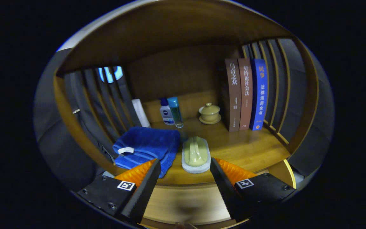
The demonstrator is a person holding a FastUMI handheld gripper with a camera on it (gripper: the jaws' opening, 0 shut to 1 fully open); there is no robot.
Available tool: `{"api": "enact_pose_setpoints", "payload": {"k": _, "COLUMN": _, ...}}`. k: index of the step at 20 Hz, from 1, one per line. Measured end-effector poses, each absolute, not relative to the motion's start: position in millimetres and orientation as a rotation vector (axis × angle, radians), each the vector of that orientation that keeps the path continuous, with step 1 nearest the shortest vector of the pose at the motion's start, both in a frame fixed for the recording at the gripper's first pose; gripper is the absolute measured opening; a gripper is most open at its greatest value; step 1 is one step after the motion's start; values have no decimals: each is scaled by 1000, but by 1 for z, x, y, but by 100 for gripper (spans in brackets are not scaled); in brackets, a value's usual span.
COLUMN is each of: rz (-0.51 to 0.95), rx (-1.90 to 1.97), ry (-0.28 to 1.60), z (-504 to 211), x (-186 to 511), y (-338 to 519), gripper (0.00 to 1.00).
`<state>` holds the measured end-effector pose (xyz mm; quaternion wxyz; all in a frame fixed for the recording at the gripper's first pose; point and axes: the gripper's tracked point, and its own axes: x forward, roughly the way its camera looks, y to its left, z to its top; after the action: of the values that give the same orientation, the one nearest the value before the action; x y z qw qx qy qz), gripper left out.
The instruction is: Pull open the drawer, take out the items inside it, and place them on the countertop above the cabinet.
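Observation:
My gripper [184,165] is open, its two fingers spread wide with nothing between them. Just ahead of the fingertips, on the wooden countertop [249,149], lies a pale green scrub brush with a white sponge base [196,155]. A folded blue towel [146,148] rests to its left, its edge close to the left finger [145,184]. Below the countertop's front edge, between the fingers, a light wooden drawer front [186,203] shows.
Farther back on the countertop stand a white bottle [166,112], a teal bottle [175,112] and a small lidded ceramic cup on a saucer [210,113]. Three upright books [246,94] stand at the right. Slatted wooden sides enclose the shelf left and right, a wooden top overhead.

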<state>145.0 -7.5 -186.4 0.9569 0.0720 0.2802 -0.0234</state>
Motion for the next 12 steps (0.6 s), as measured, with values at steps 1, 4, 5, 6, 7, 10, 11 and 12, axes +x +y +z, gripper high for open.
{"api": "enact_pose_setpoints", "payload": {"k": 1, "rz": -43, "rx": 131, "ry": 514, "z": -174, "x": 132, "y": -5, "gripper": 99}}
{"api": "enact_pose_setpoints", "payload": {"k": 4, "rz": -48, "rx": 79, "ry": 356, "z": -151, "x": 80, "y": 2, "gripper": 99}}
{"api": "enact_pose_setpoints", "payload": {"k": 5, "rz": -49, "rx": 72, "ry": 321, "z": -149, "x": 62, "y": 5, "gripper": 98}}
{"api": "enact_pose_setpoints", "payload": {"k": 6, "rz": -50, "rx": 71, "ry": 297, "z": -150, "x": 44, "y": 7, "gripper": 98}}
{"api": "enact_pose_setpoints", "payload": {"k": 7, "rz": -46, "rx": 74, "ry": 282, "z": -152, "x": 28, "y": 9, "gripper": 98}}
{"api": "enact_pose_setpoints", "payload": {"k": 10, "rz": -54, "rx": 79, "ry": 290, "z": -177, "x": -16, "y": 8, "gripper": 98}}
{"api": "enact_pose_setpoints", "payload": {"k": 11, "rz": -58, "rx": 79, "ry": 302, "z": -190, "x": -28, "y": 7, "gripper": 98}}
{"api": "enact_pose_setpoints", "payload": {"k": 12, "rz": -62, "rx": 81, "ry": 312, "z": -200, "x": -38, "y": 5, "gripper": 98}}
